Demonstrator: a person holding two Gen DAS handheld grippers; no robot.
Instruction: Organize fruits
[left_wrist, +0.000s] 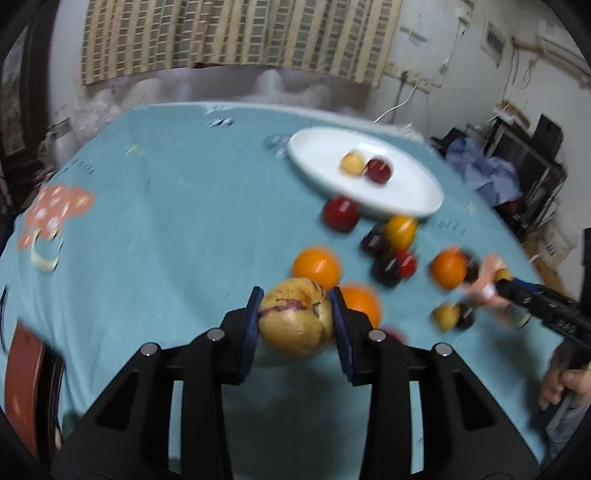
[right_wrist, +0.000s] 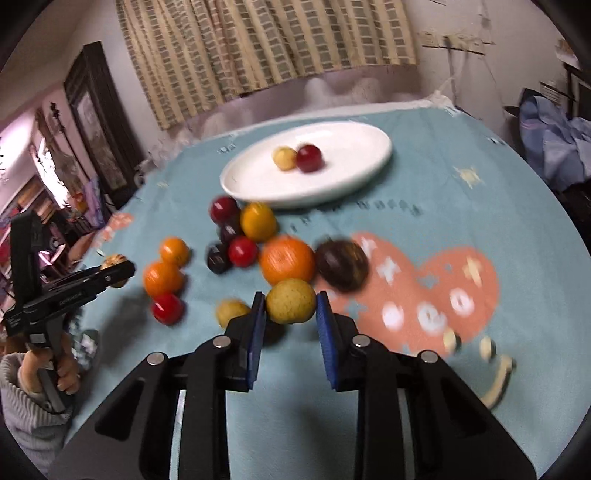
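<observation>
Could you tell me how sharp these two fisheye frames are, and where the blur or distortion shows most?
Left wrist view: the left hand-held gripper and the pale fruit between its fingers are crisp; the plate and oranges smear with motion blur. Right wrist view: the right hand-held gripper is sharp, the tablecloth print streaks; both frames bow at the edges.

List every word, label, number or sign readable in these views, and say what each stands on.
None can be read.
Tablecloth: rows of printed letters below the plate, too blurred.
Tablecloth's orange patch: white shapes, perhaps letters, too blurred.
Left gripper: small white lettering on its body, too small.
Box at the room's edge: printed label, too small.
</observation>
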